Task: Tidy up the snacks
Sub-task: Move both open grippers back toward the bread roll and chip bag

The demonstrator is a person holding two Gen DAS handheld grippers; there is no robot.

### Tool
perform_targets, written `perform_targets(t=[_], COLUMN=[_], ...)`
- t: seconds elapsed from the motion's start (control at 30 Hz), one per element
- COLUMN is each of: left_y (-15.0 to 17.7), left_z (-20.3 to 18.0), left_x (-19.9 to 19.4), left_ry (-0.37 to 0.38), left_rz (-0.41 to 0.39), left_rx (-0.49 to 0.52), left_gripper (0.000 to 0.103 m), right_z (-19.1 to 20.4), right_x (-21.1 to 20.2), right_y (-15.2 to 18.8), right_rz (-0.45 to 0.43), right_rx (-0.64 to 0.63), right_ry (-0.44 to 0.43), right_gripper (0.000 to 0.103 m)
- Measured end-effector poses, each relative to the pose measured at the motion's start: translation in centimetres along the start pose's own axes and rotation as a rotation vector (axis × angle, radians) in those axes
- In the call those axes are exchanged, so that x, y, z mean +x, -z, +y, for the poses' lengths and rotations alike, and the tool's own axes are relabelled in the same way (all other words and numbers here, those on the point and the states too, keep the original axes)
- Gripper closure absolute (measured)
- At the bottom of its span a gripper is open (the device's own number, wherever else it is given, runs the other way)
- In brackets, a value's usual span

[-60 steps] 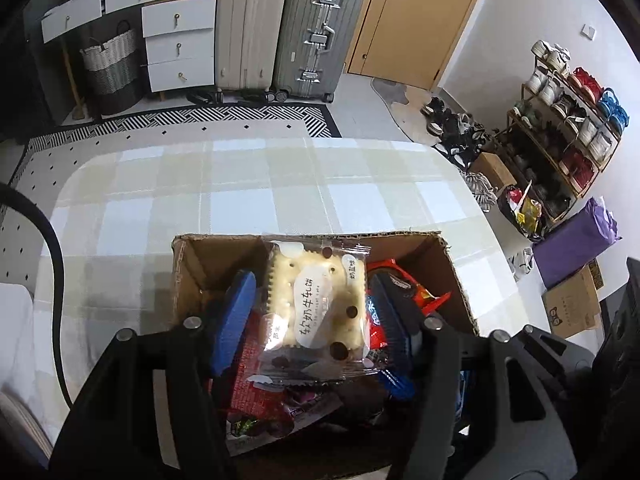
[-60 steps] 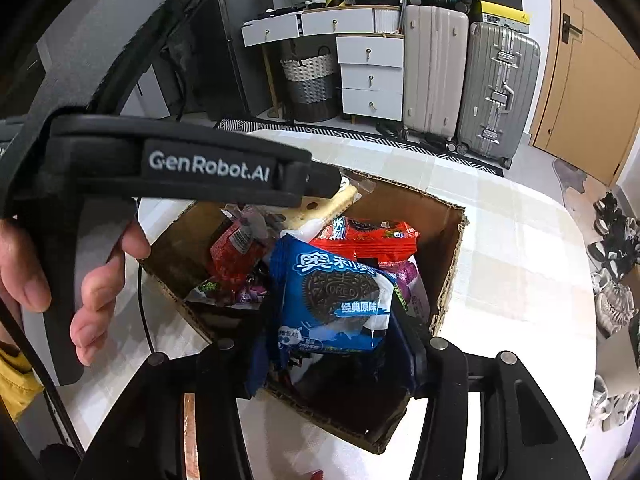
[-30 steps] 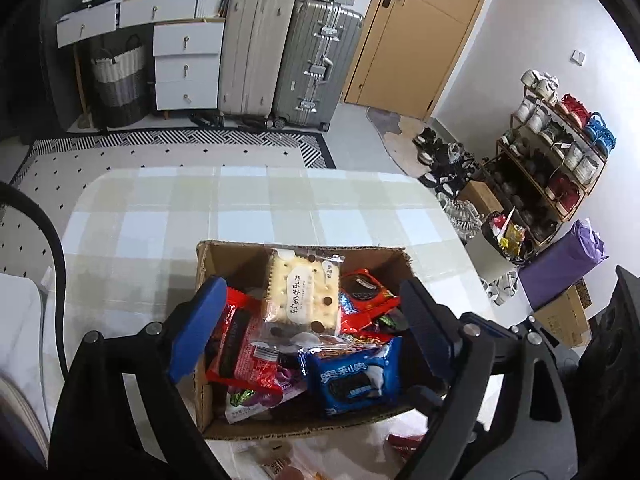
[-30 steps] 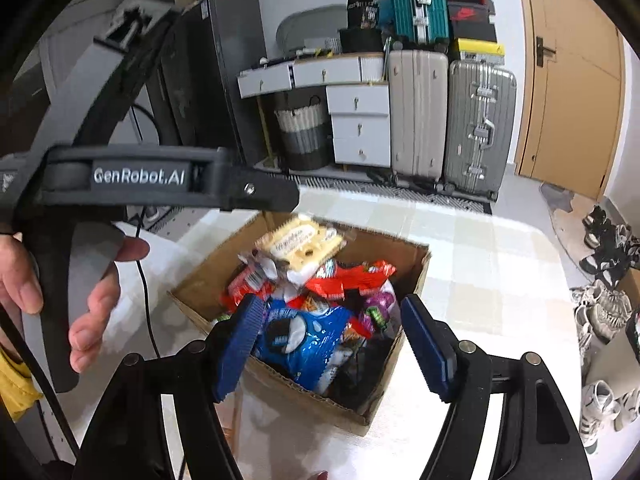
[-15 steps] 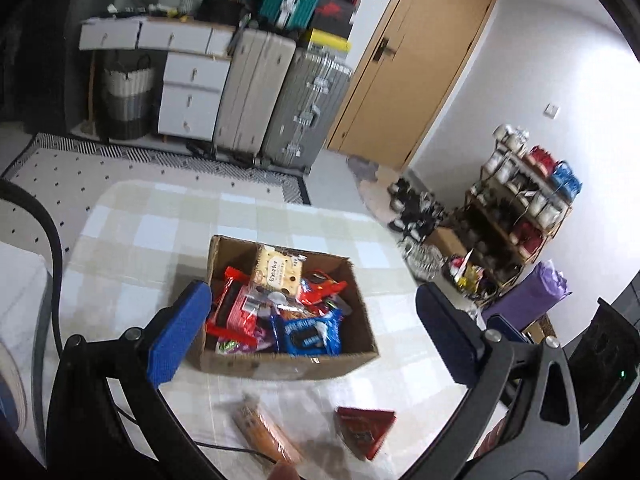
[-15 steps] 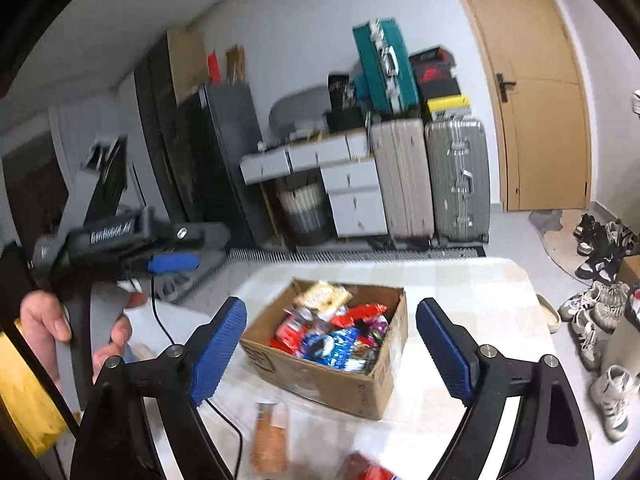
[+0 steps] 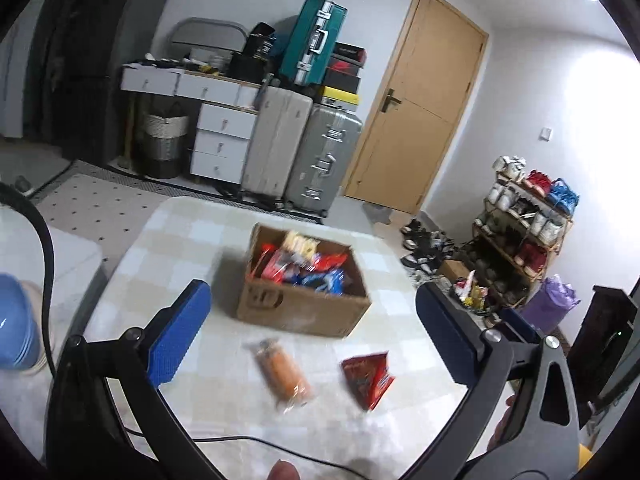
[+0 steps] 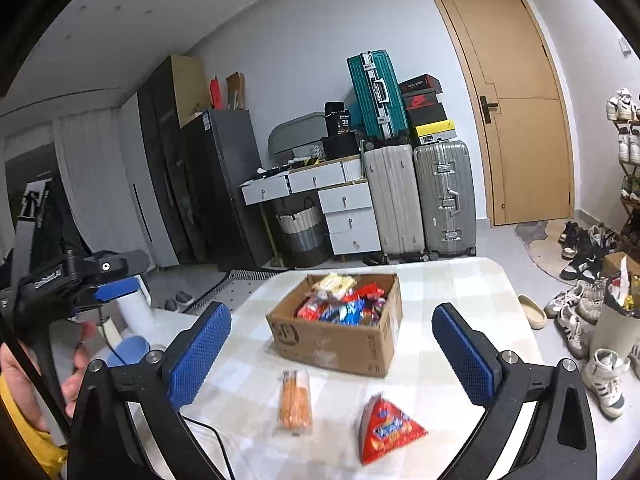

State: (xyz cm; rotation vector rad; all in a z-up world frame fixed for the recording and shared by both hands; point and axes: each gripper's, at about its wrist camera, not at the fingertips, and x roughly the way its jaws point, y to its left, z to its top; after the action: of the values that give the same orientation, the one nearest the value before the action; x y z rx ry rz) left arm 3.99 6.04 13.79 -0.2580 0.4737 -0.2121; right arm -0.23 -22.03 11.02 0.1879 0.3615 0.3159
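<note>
While the cardboard box (image 7: 304, 304) of snacks sits mid-table, both views show an orange packet (image 7: 285, 376) and a red packet (image 7: 368, 376) lying apart on the checked tablecloth (image 7: 180, 248) in front of it. The left gripper (image 7: 314, 332) stands wide open and empty. The right gripper (image 8: 332, 352) is opening, nothing between its jaws. Only the right view shows the hand (image 8: 24, 372) holding the left gripper; only the left view shows the shoe rack (image 7: 524, 232) whole.

1. The left gripper (image 7: 312, 328) has its blue pads spread wide, nothing between them.
2. A cardboard box (image 7: 300, 312) of snacks sits on the checked table (image 7: 180, 248).
3. An orange packet (image 7: 285, 376) and a red packet (image 7: 368, 376) lie near the box.
</note>
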Motion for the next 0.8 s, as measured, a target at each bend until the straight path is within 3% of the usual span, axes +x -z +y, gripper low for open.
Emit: perform_targets(t=[0.23,0.5,0.57,0.63,0.8], left_y=[7.0,12.0,12.7,12.5,12.1], left_z=[-1.2,-0.3,0.9,1.8,2.6], left_x=[-2.2,3.3,5.0,6.8,7.9], left_ry=[-0.119,-0.154,-0.167,-0.155,-0.171], left_rz=[-0.07,-0.037,-0.016,0.045,0.004], left_rx=[0.116,0.139,0.111,0.078,0.06], left_gripper=[0.001,0.001,0.001,0.001,0.001], right_z=[0.9,0.9,0.5,0.5,1.2], right_x=[-0.6,0.3,0.8,0.4,1.0], right_y=[5.3,10.2,10.2,10.0,9.9], right_rz=[0.004,0.012,0.039,0.006,0.016], right_rx=[-0.001,-0.059,-0.024,-0.019,-0.069], right_ry=[0.055,0.057,0.052,0.026,0.021], right_gripper=[0.001,0.001,0.001,0.001,0.001])
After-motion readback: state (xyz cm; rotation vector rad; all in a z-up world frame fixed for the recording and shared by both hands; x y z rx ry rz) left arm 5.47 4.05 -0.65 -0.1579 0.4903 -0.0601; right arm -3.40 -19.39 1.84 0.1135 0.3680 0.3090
